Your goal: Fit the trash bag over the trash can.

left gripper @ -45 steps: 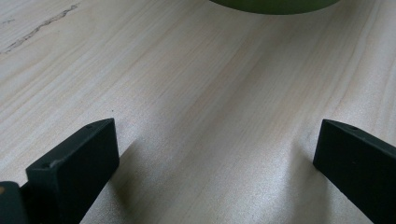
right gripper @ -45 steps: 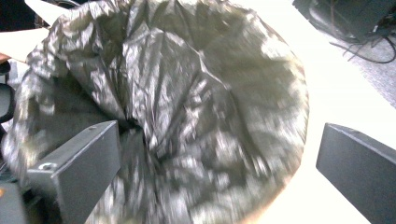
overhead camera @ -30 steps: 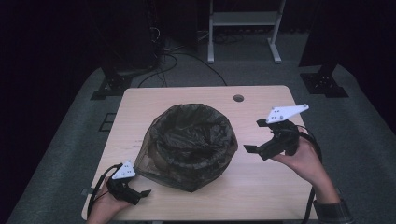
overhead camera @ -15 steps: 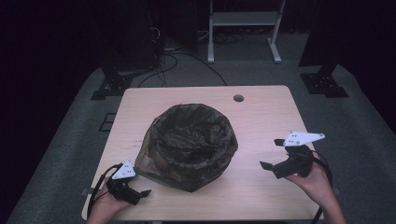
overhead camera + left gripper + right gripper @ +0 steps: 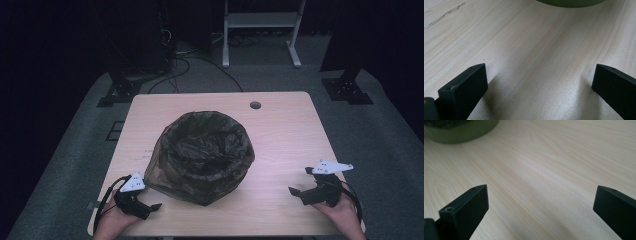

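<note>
A round green bin lined with a dark plastic bag [image 5: 202,156] stands in the middle of the wooden table [image 5: 280,120]. My left gripper [image 5: 142,205] rests near the front left edge, just left of the bin, open with nothing between its jaws. My right gripper [image 5: 301,182] lies low at the front right, well clear of the bin, also open and empty. In the left gripper view [image 5: 539,82] the bin's green base [image 5: 571,2] shows at the top edge. The right gripper view [image 5: 540,202] has the bin's base [image 5: 459,131] at the top left.
A small round cable hole [image 5: 255,105] sits near the table's far edge. Beyond the table are a white metal stand [image 5: 260,25], dark stands and cables [image 5: 185,65] on the grey floor. Bare wood lies right of the bin.
My right gripper has moved from beside the bin's right side down toward the front right edge and now lies low there. The left gripper and the bin have stayed put.
</note>
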{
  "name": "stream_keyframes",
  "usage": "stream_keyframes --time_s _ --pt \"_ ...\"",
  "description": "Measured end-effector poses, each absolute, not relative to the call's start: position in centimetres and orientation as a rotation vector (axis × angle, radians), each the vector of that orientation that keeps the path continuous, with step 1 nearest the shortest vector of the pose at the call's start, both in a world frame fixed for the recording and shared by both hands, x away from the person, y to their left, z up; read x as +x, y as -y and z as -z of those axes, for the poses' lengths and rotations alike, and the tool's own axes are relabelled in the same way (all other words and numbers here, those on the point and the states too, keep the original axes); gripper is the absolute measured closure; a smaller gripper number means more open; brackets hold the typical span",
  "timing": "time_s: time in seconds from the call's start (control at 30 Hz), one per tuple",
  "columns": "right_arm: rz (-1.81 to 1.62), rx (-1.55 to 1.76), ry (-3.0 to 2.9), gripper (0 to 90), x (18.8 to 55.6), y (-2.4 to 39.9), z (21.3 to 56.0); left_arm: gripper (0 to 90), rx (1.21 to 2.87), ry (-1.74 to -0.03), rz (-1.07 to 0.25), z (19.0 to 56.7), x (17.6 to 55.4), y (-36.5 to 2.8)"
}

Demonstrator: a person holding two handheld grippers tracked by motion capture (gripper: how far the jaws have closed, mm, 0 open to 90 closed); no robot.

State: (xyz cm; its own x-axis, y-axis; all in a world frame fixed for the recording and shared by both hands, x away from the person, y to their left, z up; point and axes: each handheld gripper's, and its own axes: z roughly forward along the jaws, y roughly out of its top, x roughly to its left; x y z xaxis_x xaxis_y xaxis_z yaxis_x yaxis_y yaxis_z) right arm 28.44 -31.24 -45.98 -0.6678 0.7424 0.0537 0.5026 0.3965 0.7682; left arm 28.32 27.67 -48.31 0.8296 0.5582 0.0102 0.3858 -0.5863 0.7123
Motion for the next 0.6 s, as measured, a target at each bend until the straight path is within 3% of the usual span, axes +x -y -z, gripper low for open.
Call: stream_keyframes --time_s 0.33,0.6 --pt "-0.993 1.132 -2.397 0.0 28.2 31.5 48.7 0.0 2.269 -0.682 -0.301 48.3 28.3 -27.7" --pt "-0.997 1.134 -2.380 0.0 28.2 31.7 48.9 0.0 2.269 -0.682 -0.302 48.3 28.3 -27.7"
